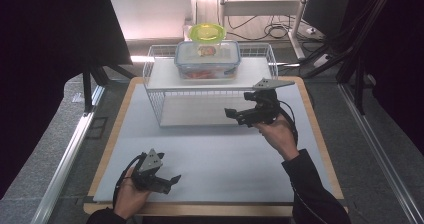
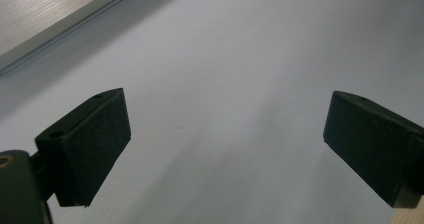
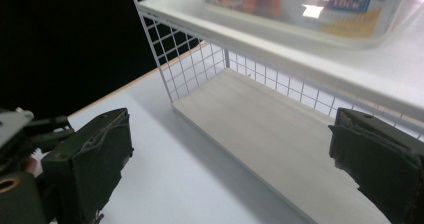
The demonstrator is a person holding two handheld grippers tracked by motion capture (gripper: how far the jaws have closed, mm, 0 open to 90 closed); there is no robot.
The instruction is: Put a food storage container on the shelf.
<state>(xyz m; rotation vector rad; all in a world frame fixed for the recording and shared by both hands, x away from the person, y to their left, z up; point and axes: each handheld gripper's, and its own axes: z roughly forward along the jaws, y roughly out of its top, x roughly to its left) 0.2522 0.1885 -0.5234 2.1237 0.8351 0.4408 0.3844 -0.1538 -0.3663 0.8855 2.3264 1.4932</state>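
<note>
Clear plastic, a blue-rimmed lid and colourful food packets inside: the rectangular storage box (image 1: 207,59) sits on the top board of the white wire shelf rack (image 1: 155,84) at the back of the bench (image 1: 215,154), a lime-green round lid (image 1: 207,32) just behind it. Both grippers are released and empty. Judging by its aim, the right gripper (image 1: 235,115), near the rack's lower board, should rise level with the box before closing; the left gripper (image 1: 172,180) rests low.

Two black jaws of the right gripper (image 3: 227,159) stand wide apart, nothing between them. Beyond lies a white wire rack (image 3: 190,59) on a pale table (image 3: 165,174). A clear food container (image 3: 300,9) sits on its upper shelf (image 3: 380,69).
</note>
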